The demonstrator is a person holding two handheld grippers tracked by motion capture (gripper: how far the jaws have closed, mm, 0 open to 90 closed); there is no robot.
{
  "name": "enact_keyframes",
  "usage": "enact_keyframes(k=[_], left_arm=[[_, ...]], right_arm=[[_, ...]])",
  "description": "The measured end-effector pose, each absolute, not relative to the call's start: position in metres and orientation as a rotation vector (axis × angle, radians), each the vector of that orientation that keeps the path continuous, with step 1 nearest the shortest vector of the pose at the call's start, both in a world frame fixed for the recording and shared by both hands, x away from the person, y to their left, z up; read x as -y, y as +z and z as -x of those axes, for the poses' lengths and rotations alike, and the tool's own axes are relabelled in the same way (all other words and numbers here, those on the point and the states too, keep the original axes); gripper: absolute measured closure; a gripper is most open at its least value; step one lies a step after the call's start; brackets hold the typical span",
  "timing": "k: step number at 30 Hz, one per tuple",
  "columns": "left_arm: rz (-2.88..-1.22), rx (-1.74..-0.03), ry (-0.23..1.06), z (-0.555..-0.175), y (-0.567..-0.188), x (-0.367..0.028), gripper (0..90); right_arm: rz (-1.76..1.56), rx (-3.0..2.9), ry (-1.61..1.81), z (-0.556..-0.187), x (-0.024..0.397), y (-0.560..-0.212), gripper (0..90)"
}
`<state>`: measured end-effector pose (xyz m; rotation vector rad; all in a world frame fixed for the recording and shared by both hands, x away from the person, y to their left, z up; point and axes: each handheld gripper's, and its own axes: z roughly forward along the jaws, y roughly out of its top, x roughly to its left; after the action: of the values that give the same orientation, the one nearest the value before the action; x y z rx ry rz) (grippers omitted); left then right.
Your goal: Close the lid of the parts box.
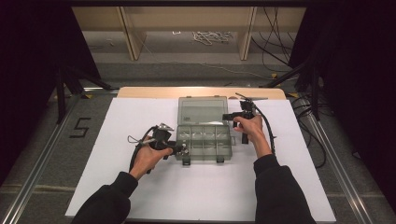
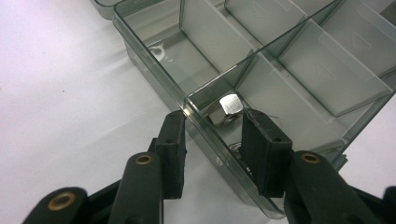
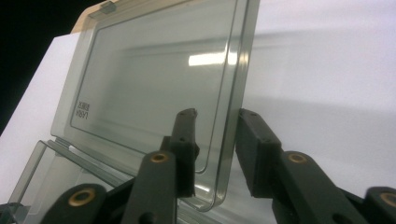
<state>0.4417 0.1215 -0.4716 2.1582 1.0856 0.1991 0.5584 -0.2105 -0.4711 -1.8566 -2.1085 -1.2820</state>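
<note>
A clear grey plastic compartment box lies on white paper, its lid swung up at the back. My left gripper is at the box's front left corner. In the left gripper view its jaws straddle the box's side wall, one pad outside and one inside, with a gap left. A steel hex nut lies in that corner compartment. My right gripper is at the lid's right edge. Its jaws stand on either side of the lid's rim without pressing it.
White paper covers the wooden table. The box's other compartments look bare. Cables trail from both grippers, and a metal frame rail runs along the left. A shelf unit and loose cables stand beyond the table.
</note>
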Motion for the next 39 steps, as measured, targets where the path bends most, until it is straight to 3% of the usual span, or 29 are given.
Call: enact_keyframes(k=[11,39], left_arm=[[-2.157,-1.083,0.199,-0.442,-0.472,-0.122,60.2],[-2.151,-1.086,0.21,-0.441,-0.472,-0.121,60.4]], right_arm=[[1.77,2.225,-1.427,-0.552,0.218,-0.465,83.2],[1.683,2.454,-1.725,-0.522,0.213,-0.471,84.4]])
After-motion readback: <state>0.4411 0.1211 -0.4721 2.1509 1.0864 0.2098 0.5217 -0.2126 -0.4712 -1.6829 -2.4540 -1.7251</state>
